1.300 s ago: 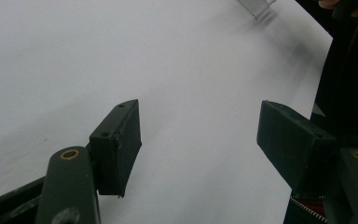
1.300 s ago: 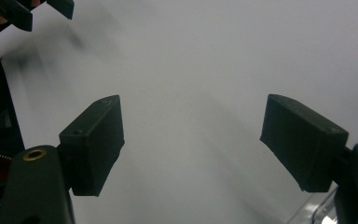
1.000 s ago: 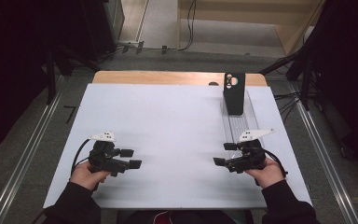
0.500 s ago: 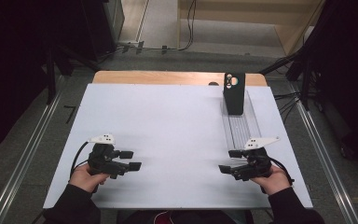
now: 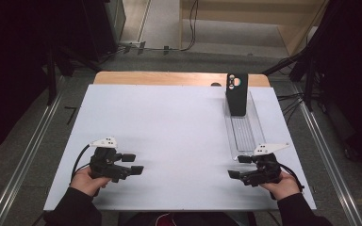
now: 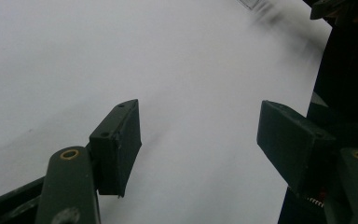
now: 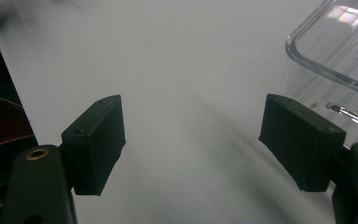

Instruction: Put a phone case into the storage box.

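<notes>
the person is wearing dark long sleeves (image 5: 70, 211) that are reaching to the wrists. each hand is carrying a black tool with a blocky body. the left gripper (image 5: 133, 164) is showing two short black jaws, a pale grey three-cornered plate with small dark holes on top, and a black cable looping off its rear. the right gripper (image 5: 238, 166) is wearing the same kind of plate and is trailing a black cable too. in the gripper views the jaws are ending in dark, flat rectangular pads (image 6: 116, 144), each dimpled with small screw holes, and the arms behind them are carrying brass-coloured ringed fasteners (image 7: 38, 153).
</notes>
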`<state>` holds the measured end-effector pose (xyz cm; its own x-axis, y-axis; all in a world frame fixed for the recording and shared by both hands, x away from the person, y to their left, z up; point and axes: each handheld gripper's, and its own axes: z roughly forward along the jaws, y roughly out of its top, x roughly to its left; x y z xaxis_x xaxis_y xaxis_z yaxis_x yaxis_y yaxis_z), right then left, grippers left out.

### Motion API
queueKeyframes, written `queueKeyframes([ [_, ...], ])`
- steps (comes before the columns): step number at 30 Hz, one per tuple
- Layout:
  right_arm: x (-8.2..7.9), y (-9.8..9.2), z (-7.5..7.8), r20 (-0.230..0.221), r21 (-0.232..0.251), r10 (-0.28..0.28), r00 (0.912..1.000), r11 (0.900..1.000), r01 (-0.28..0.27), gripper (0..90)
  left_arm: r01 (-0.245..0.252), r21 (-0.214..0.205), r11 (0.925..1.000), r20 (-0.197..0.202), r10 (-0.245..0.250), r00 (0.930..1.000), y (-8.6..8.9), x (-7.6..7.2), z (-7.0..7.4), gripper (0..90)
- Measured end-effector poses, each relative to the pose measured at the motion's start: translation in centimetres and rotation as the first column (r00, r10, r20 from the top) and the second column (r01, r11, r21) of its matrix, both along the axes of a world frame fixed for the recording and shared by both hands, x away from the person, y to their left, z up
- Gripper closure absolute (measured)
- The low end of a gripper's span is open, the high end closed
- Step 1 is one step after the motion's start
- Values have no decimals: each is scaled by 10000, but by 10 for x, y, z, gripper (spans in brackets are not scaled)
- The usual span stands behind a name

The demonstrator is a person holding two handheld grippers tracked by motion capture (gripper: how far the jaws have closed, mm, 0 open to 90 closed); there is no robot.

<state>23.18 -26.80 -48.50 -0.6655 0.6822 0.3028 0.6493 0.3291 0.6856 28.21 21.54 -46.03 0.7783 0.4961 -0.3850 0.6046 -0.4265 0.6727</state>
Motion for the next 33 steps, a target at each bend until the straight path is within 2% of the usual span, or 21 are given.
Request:
queueKeyframes([
  [12, 2, -1, -5, -77, -78, 92, 9999, 9999, -92, 202, 113, -15, 9999, -23, -113, 9999, -1, 0, -1, 310],
  [28, 3, -2, -6, -61, -162, -49, 10000, 9999, 48, 202, 187, 39, 9998, -67, -186, 9998, -3, 0, -2, 310],
  [33, 2, -1, -6, -190, -182, -68, 9998, 9998, 64, 201, 197, 67, 9998, -50, -197, 9998, -3, 0, -2, 310],
])
